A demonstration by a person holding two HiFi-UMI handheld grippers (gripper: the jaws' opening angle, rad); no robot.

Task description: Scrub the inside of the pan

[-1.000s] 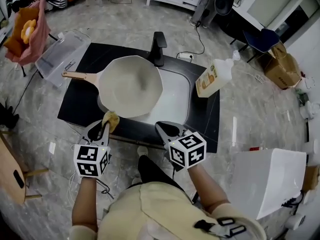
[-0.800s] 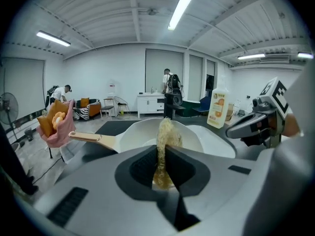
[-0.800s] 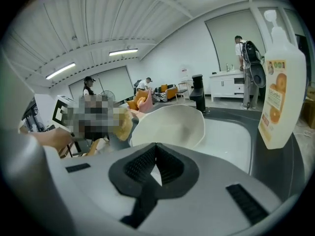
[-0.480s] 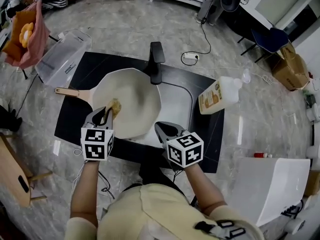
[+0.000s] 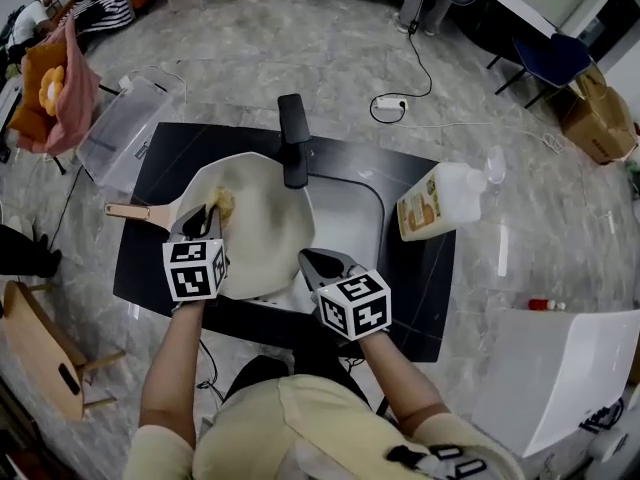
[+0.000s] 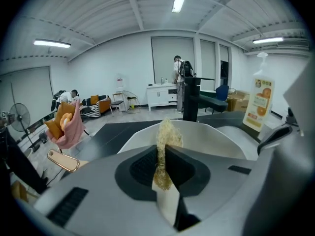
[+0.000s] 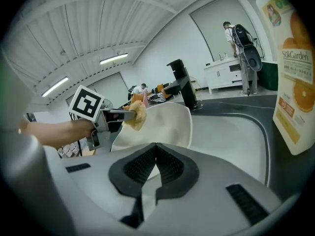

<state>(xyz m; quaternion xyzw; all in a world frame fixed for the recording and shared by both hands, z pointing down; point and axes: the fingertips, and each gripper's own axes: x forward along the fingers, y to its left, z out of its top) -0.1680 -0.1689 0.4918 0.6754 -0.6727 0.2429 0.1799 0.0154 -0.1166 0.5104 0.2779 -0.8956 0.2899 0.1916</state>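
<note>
The left gripper (image 5: 208, 222) is clenched on a yellowish, fibrous scouring pad (image 6: 166, 132). The pad stands up between the closed jaws and pokes out past their tips. Right ahead of those tips lies the cream-coloured pan (image 5: 268, 236), resting tilted in the white sink (image 5: 352, 213). Its handle (image 5: 135, 212) runs off to this gripper's left. From the head view the pad sits over the pan's inner wall on the handle side. It looks to be against the surface, though contact is hard to confirm.

Beyond the pan, straight ahead of the left gripper, stands the black faucet (image 5: 292, 140). Farther off to its right is a soap bottle (image 5: 436, 201) with an orange label, on the dark countertop (image 5: 412, 298).

The right gripper (image 7: 155, 154) has its jaws pressed together with nothing between them. It hovers at the pan's near rim, with the pan just ahead and to its left and the soap bottle close on its right. The left gripper and its pad show ahead of it on the left.
</note>
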